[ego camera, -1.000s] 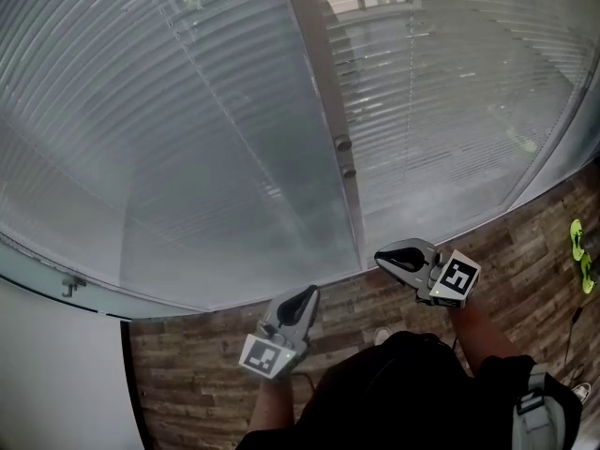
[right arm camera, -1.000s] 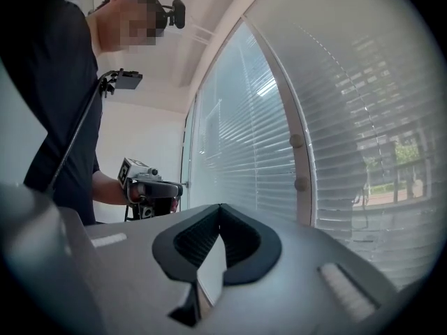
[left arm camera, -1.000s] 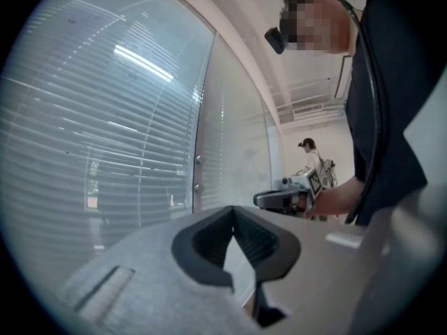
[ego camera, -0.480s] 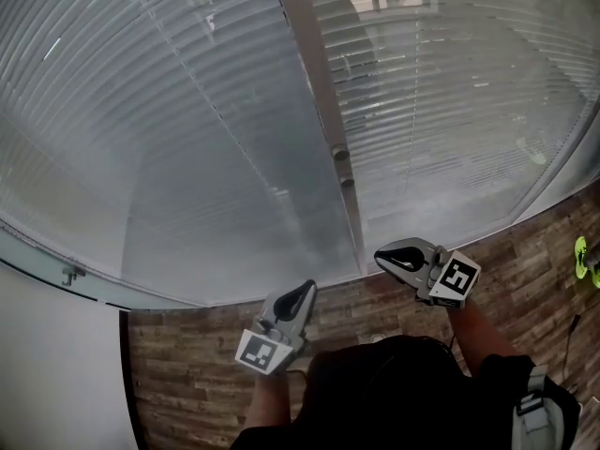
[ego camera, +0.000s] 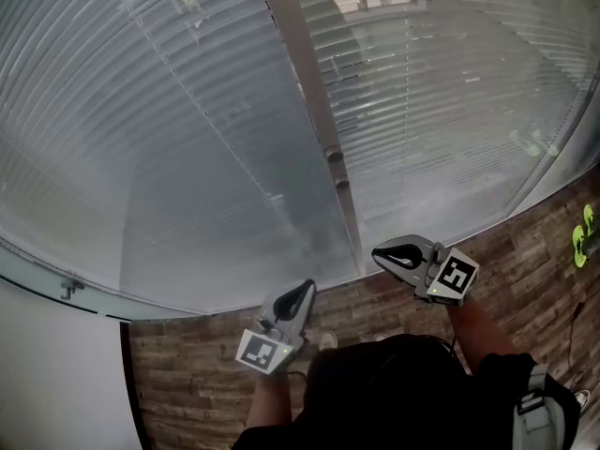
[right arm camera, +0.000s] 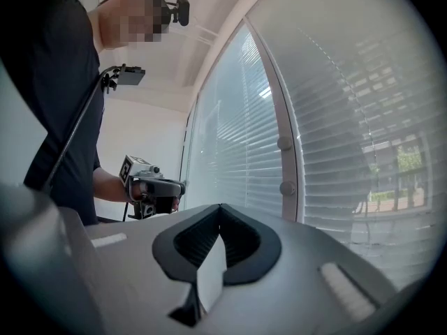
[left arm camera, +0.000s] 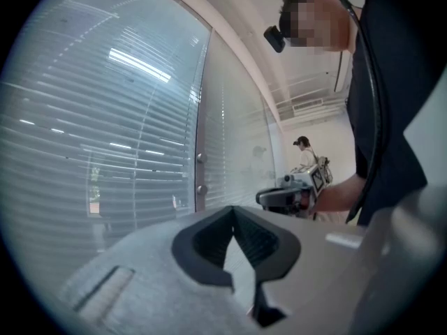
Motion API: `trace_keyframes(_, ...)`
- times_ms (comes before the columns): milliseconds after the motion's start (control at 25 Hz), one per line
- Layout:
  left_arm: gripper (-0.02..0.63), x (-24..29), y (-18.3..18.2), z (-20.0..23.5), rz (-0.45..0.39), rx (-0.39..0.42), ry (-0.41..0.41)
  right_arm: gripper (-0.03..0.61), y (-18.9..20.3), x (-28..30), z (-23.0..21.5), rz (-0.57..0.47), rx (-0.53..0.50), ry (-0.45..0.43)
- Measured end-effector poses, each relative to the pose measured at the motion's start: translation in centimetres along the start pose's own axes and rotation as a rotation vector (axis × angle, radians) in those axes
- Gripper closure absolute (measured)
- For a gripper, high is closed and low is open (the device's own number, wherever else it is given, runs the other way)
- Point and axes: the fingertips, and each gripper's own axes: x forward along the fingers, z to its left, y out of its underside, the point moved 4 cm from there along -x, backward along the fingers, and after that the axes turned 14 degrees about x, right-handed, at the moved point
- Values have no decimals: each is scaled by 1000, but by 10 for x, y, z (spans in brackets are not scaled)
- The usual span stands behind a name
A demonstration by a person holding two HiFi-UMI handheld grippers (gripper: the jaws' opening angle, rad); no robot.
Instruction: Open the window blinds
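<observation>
Floor-height windows fill the background, and blinds [ego camera: 187, 157] hang lowered over them on both sides of a pale upright post [ego camera: 309, 92]. Left of the post the slats show little beyond the glass. Right of it, daylight, a railing and greenery come through the gaps. Two round knobs [ego camera: 334, 155] sit one above the other on the post.

Both claws are level and short of the blinds, apart from them and from the post. The right claw [ego camera: 384, 251] hangs just right of the post's foot, its jaws pressed together with nothing between them. The left claw [ego camera: 304, 294] sits left of the post and farther back from the glass, its jaws likewise meeting at the tips and empty.

Wood-plank floor [ego camera: 187, 373] runs back from the post's foot. A white wall [ego camera: 56, 373] stands far left of the post, and two yellow-green things [ego camera: 581, 237] lie on the floor far right of it. A second person [left arm camera: 304, 152] stands in the distance, past the post along the window wall.
</observation>
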Motion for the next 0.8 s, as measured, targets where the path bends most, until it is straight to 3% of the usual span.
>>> trace_keyframes(320, 609, 3, 5, 16, -18, -17, 73, 572, -15, 12, -5, -14, -56, 107)
trace_keyframes(800, 609, 18, 19, 34, -34, -57, 192, 572, -11, 20, -14, 14, -43, 238)
